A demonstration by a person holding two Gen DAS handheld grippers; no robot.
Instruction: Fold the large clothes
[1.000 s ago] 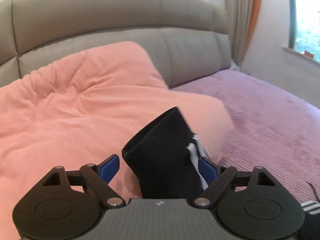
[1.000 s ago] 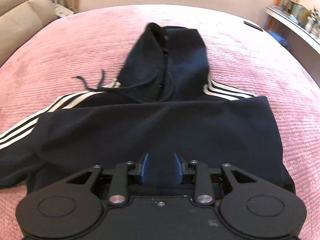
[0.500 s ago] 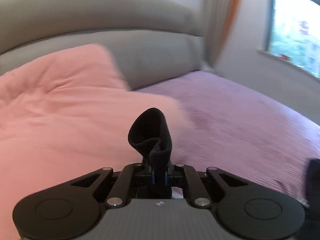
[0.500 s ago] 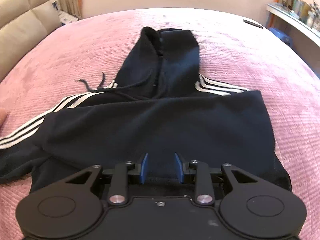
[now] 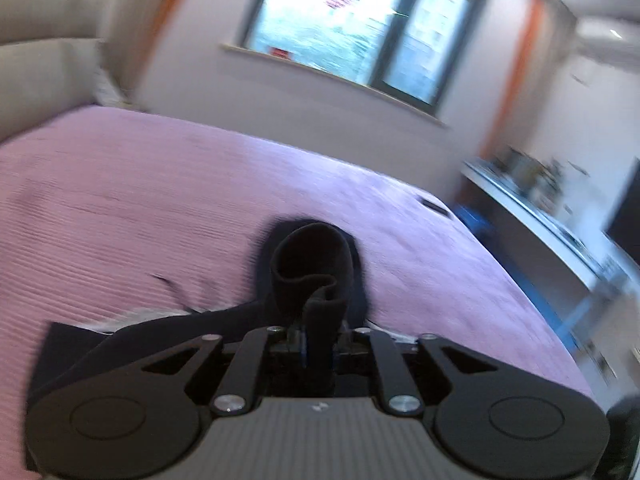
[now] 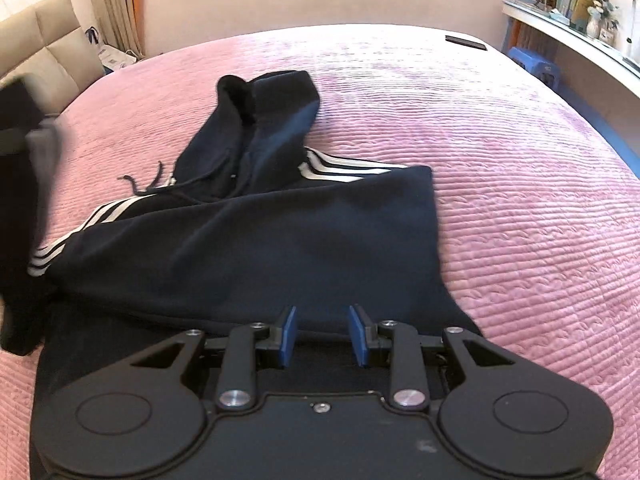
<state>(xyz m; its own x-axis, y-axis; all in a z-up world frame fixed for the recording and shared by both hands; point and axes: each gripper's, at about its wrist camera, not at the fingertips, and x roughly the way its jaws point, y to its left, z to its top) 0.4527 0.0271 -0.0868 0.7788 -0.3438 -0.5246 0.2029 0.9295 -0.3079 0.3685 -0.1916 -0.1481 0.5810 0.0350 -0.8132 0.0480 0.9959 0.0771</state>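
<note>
Left gripper [image 5: 318, 350]: I have its fingers pinched tight on the black sleeve cuff [image 5: 312, 268], which stands up out of the jaws as a curled, open tube. The view is motion-blurred.

Hoodie [image 6: 256, 240]: The black garment lies spread across the pink bedspread [image 6: 500, 168], body crosswise, hem nearest my right gripper.

Left sleeve: From the hoodie's body its white-striped sleeve [image 6: 76, 236] runs off to the left edge of the right wrist view, where a blurred dark shape rises; I cannot tell from that view what it is.

Hood [image 6: 260, 120]: It lies flat beyond the hoodie's body, toward the far wall, with a drawstring [image 6: 140, 182] trailing onto the bedspread to its left.

Right shoulder stripes [image 6: 336, 168]: Three white bands show just right of the hood, half covered by the folded body.

Right gripper [image 6: 323, 336]: I hold its blue pads [image 6: 287, 334] parted over the hoodie's near hem, nothing between them.

Shelf [image 6: 580, 36]: Well right of the hoodie, past the bed's edge, carrying books and a vase.
</note>
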